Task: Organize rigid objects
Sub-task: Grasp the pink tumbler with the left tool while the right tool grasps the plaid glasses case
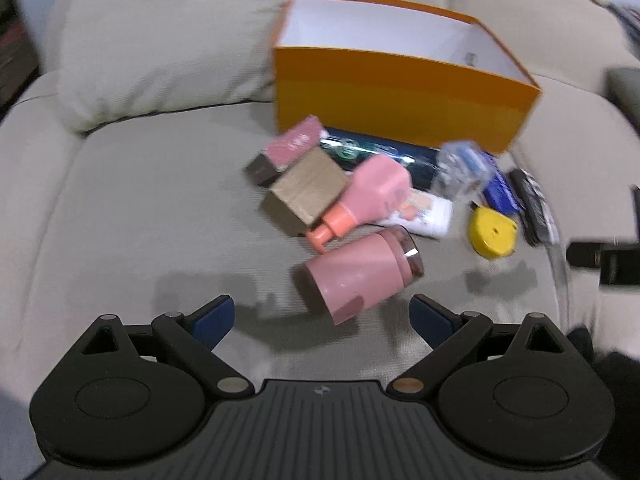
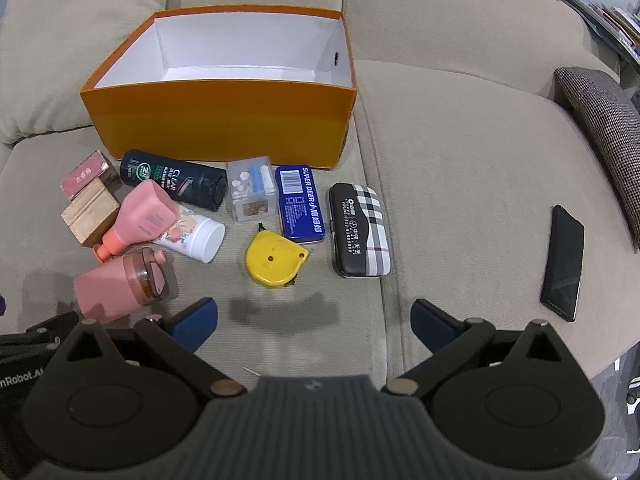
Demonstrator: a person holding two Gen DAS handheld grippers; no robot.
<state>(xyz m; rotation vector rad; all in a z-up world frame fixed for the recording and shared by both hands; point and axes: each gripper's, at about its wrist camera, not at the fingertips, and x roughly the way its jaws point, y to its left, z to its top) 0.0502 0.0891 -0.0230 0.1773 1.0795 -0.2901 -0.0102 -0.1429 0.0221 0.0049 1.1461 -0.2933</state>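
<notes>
Before the orange box point(image 2: 224, 120), "CLEAR" bottle point(image 2: 176, 184), "SUPER DEER" tin point(image 2: 301, 204); both grippers' jaws wide apart, empty.

a home living room, going by the beige fabric sofa point(image 2: 460, 184) with seat cushions and a soft back pillow point(image 1: 160, 40) at 10 o'clock. household odds lie on the seat: a shampoo bottle point(image 2: 172, 178), a pink lotion bottle point(image 2: 136, 220), a glasses case point(image 2: 360, 230) and a phone point(image 2: 562, 262) at 3 o'clock. a grey tweed cushion point(image 2: 604, 128) sits at 2 o'clock.
</notes>
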